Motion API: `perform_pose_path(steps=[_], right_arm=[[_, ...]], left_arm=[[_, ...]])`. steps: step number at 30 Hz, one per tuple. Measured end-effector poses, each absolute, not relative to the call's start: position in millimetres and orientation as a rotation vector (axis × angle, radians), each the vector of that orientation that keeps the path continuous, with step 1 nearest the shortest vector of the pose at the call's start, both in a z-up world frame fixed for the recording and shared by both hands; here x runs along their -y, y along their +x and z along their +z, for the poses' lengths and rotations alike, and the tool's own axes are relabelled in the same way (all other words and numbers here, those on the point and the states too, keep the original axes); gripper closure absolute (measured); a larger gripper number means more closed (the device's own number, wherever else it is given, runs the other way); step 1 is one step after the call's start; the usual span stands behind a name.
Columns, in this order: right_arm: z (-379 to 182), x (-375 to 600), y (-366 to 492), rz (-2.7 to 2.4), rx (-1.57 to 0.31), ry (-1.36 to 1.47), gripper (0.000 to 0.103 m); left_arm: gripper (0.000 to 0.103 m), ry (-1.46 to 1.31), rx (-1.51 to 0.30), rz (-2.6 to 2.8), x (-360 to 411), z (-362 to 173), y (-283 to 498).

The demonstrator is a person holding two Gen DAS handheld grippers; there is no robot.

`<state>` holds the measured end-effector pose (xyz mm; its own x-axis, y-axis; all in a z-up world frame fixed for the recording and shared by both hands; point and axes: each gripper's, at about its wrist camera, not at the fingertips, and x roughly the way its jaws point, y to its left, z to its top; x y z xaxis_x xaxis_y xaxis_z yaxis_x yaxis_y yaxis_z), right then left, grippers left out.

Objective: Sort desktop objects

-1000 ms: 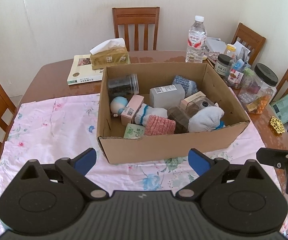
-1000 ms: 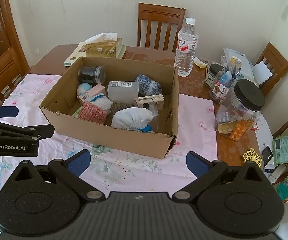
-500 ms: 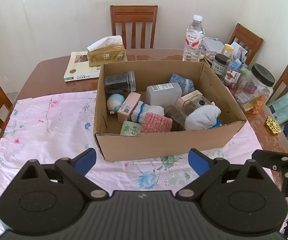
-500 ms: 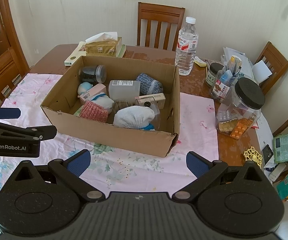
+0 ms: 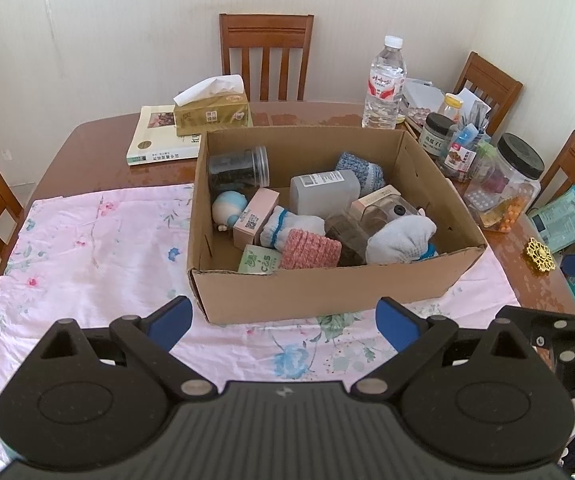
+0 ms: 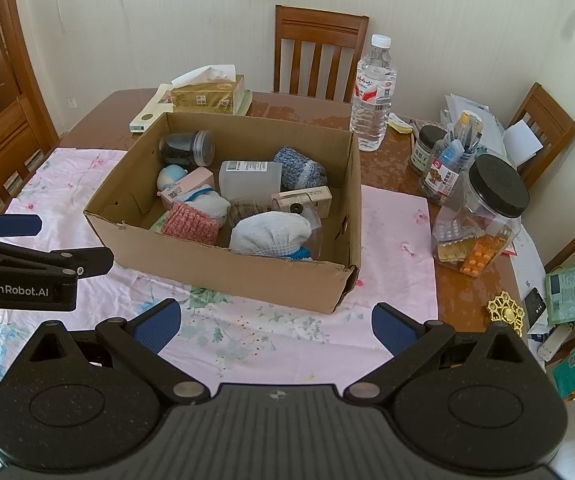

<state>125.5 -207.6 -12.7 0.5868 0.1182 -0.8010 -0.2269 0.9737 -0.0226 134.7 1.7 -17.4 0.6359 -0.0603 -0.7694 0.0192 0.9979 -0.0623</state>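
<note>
A cardboard box (image 5: 327, 292) sits on a pink floral cloth (image 5: 87, 248) spread over a wooden table (image 5: 87, 148), with 2 hand-held grippers poised in front of it. The left gripper (image 5: 283, 322) and the right gripper (image 6: 273, 322) both hover above the cloth near the box's front wall, each with its jaws wide apart and nothing between them. The box holds the desktop objects: a dark jar (image 5: 237, 166) on its side in the back left corner, a grey bottle (image 5: 323, 190) lying flat, a blue knit piece (image 5: 361, 170) behind it, a pink carton (image 5: 255, 214), a small blue-and-white figure (image 5: 227, 210), a red knit piece (image 5: 311, 250), a green packet (image 5: 259, 260) and a white cloth bundle (image 5: 399, 236). Behind the box, a tissue box (image 5: 211, 114) rests on a book (image 5: 155, 136), and a water bottle (image 5: 383, 84) stands upright. To the right of the box stand a black-lidded jar of pill packs (image 6: 483, 216) and smaller containers. 4 wooden chairs show around the table in the left wrist view.
</note>
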Motion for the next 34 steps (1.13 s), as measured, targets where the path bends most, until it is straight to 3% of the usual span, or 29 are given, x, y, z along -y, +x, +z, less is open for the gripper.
perform_pose_path(steps=[34], right_arm=[[-8.7,205.9,122.2,0.198,-0.92,-0.122,0.0]], left_arm=[[0.005,-0.053,-0.864,-0.05,-0.8,-11.1,135.0]])
